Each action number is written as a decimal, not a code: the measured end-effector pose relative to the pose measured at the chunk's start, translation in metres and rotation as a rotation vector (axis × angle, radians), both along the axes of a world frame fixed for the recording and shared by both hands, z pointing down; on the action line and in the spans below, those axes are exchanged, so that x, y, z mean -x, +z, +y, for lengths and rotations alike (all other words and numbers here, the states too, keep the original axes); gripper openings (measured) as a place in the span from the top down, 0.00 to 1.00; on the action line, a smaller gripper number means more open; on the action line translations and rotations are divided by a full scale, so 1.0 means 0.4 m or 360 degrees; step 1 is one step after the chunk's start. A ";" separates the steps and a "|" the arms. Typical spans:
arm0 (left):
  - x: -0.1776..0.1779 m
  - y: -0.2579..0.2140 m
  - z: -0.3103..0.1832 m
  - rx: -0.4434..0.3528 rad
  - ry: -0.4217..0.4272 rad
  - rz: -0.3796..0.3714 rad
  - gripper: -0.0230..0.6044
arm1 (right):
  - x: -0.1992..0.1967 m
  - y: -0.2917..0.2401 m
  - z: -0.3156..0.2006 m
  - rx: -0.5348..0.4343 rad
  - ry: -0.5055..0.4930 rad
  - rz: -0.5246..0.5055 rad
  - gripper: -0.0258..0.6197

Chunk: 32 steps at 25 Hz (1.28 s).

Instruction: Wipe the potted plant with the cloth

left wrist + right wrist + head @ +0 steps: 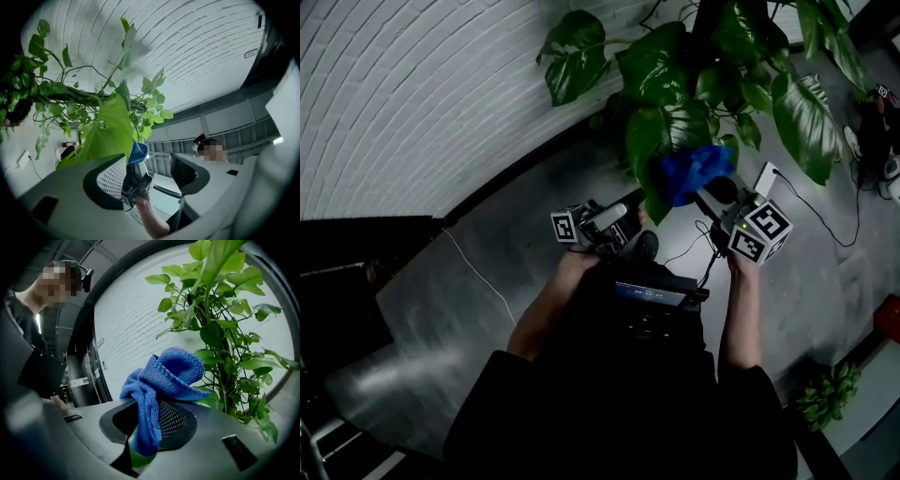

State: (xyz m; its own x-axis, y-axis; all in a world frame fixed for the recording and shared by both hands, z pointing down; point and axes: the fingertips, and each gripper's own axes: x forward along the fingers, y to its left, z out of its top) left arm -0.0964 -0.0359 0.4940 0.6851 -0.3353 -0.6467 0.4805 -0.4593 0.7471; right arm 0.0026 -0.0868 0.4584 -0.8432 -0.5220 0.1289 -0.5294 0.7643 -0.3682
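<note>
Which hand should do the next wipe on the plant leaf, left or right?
Right. The right gripper is clamped on the blue cloth, right by a leaf; the left gripper is open with no cloth.

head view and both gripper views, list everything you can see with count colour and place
potted plant with big green leaves: one, green, top centre by the wall
blue microfibre cloth: one, blue, in the right gripper, at the leaves
white brick wall: one, white, upper left
grey floor: one, grey, under everything
thin white cable: one, white, floor left
thin black cable: one, black, floor right
small green plant: one, green, lower right
left gripper: one, grey, jaws apart, leaf beside one jaw
right gripper: one, grey, shut on the cloth
person's arms: two, black sleeves, bottom centre
</note>
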 end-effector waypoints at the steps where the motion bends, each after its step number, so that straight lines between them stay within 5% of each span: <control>1: 0.010 0.019 -0.004 0.0030 -0.0042 -0.0035 0.50 | -0.005 -0.001 0.006 -0.0002 0.0006 -0.0007 0.79; 7: 0.131 0.237 -0.031 0.0153 -0.0407 -0.0621 0.48 | -0.052 -0.009 0.012 -0.0028 0.0047 -0.0013 0.79; 10: 0.138 0.276 -0.033 0.0149 -0.0458 -0.0762 0.42 | -0.078 -0.002 0.006 -0.0017 0.0076 -0.0007 0.79; 12: 0.130 0.266 -0.030 0.0110 -0.0458 -0.0731 0.39 | -0.085 -0.001 0.003 -0.0010 0.0089 -0.0016 0.79; 18: 0.074 0.150 0.018 -0.0034 -0.0243 -0.0320 0.39 | -0.072 -0.011 0.005 -0.0019 0.0074 -0.0036 0.79; 24: 0.088 0.106 0.039 0.0012 -0.0145 -0.0197 0.41 | 0.001 -0.006 0.032 -0.0035 0.0024 0.0017 0.79; 32: 0.120 0.052 0.068 -0.0046 -0.0010 -0.0164 0.42 | 0.232 0.040 0.060 -0.0053 -0.0150 0.0167 0.79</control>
State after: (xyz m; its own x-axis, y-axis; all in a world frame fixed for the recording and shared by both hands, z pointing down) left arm -0.1442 -0.0089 0.5149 0.7463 -0.3218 -0.5827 0.3991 -0.4843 0.7786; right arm -0.0901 -0.0627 0.4746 -0.8715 -0.4465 0.2029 -0.4889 0.8234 -0.2881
